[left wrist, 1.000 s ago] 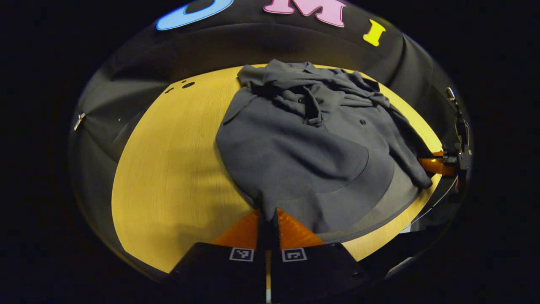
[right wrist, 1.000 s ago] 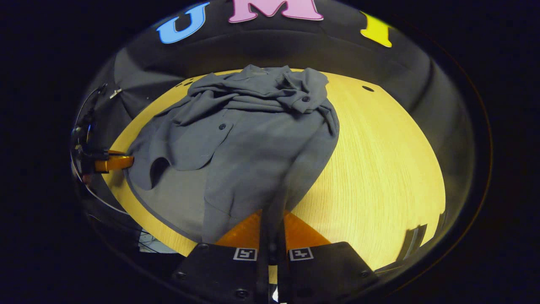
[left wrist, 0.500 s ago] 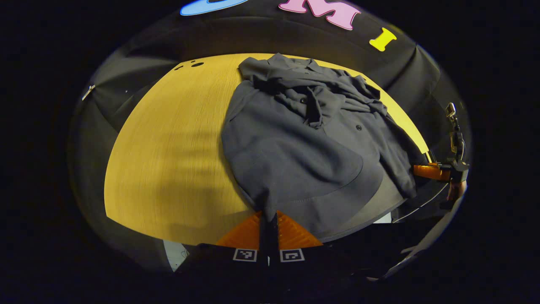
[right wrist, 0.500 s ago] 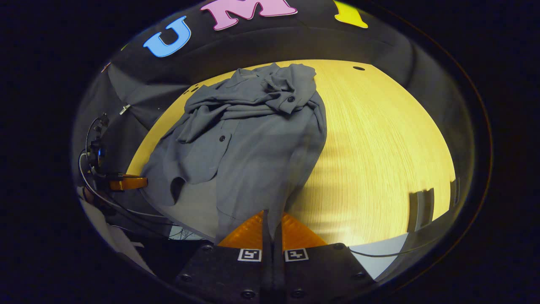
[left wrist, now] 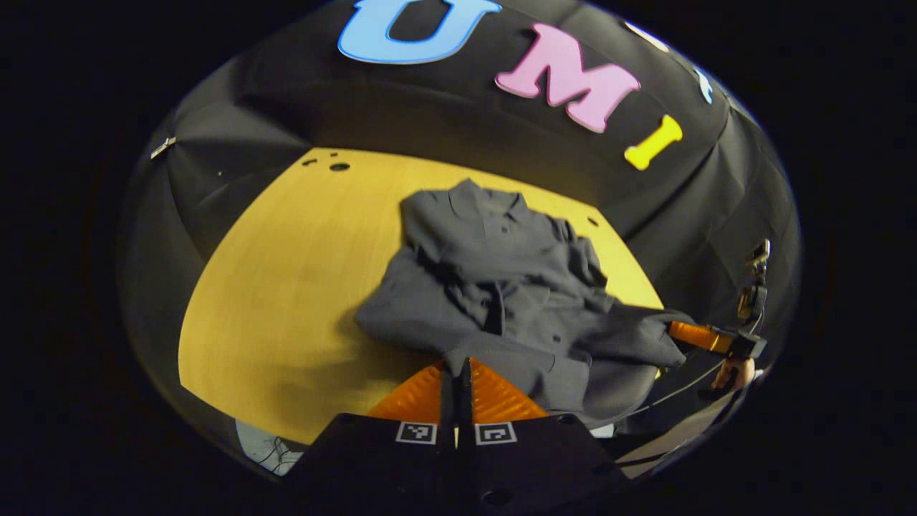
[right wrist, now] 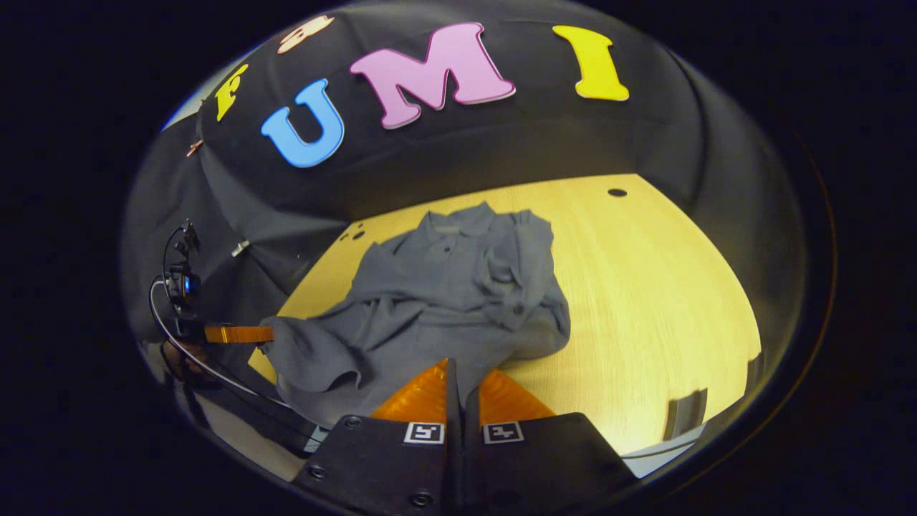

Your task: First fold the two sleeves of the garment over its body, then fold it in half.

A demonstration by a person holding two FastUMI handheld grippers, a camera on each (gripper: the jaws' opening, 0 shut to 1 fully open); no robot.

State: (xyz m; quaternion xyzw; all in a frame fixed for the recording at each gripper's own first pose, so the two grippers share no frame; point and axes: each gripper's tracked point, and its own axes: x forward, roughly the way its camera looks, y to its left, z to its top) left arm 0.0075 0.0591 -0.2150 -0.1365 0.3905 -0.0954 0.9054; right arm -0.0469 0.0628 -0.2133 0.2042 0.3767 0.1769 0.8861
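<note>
Shirt (left wrist: 501, 287) lies on the yellow counter (left wrist: 286, 287), collar toward the booth's far wall, its lower part lifted off the near edge by my two grippers. Going left to right: my left gripper (left wrist: 455, 369) has its fingers pressed together on the left corner of the hem, the cloth pinched between them; in the right gripper view I see that same gripper farther off at the left (right wrist: 243, 334), with the hem stretched from it across to my right gripper (right wrist: 458, 369), whose fingers are likewise pressed together on the right corner of the hem. Both sleeves look already laid in over the body, bunched and creased near the chest rather than flat, so I judge the sleeve folds done and the fold in half under way: the hem is raised and the lower part sags in a soft curve between my two grips. The next move, as I judge it, calls for carrying both corners forward together, level, toward the collar, and setting the hem down square on the shoulders before I let go. The fabric is dark grey, thin and limp, with small buttons on the front; it will slump and wrinkle if one corner lags.
</note>
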